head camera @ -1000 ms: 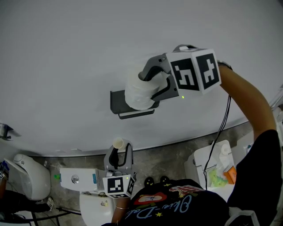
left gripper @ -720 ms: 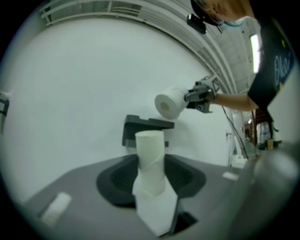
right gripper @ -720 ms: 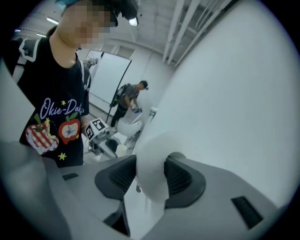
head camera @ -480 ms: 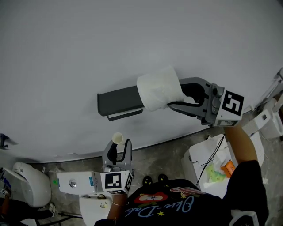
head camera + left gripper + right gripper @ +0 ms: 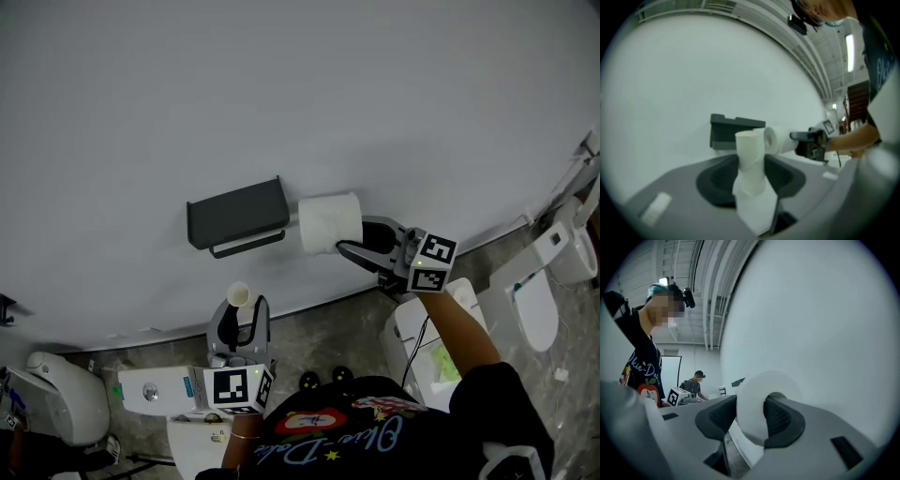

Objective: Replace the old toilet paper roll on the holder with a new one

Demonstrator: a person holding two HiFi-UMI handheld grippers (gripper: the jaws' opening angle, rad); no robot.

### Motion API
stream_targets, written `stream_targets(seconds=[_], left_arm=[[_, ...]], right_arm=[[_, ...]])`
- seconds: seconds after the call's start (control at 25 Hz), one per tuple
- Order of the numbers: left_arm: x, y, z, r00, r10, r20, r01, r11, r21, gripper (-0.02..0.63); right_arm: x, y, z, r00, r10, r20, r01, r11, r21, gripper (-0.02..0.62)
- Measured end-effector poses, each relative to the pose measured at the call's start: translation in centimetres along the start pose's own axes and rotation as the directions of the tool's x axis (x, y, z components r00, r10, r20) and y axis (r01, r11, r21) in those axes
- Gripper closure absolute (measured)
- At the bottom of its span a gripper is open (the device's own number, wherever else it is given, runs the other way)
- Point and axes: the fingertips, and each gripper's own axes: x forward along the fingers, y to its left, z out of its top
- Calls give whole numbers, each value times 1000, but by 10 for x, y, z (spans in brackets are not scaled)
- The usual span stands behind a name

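The dark grey holder point(image 5: 236, 216) is fixed to the pale wall point(image 5: 281, 84). The new roll point(image 5: 330, 222) is not on it. It hangs in the air just beside the holder's right end, near it but with a small gap between, its axis lying roughly in line with the holder. The right hand-held gripper point(image 5: 354, 239) has this roll clamped. In the right gripper view the pads press on the white paper from both sides, and one jaw looks to reach into the core. Its jaws have just been closing a little on the roll between them.

Lower down, near where the wall meets the floor point(image 5: 356, 337), the left hand-held gripper point(image 5: 241, 314) points at the wall below the holder. It is clenched on the old roll point(image 5: 238, 294), a thin white tube standing upright between the jaws. A loose sheet trails down from the tube.
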Motion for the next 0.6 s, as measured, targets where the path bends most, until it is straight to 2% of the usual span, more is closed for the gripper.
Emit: stream_targets(seconds=[0.28,0.6], left_arm=[[-14,11,-4,999,53,-9,-54,999,-5,433],[-20,15,-6,995,95,-19,-95,995,-8,433]], right_arm=[[35,-2,-25,997,78,15,-79,992,101,413],[77,24,-36,978,209,-19,-206,972,110,413]])
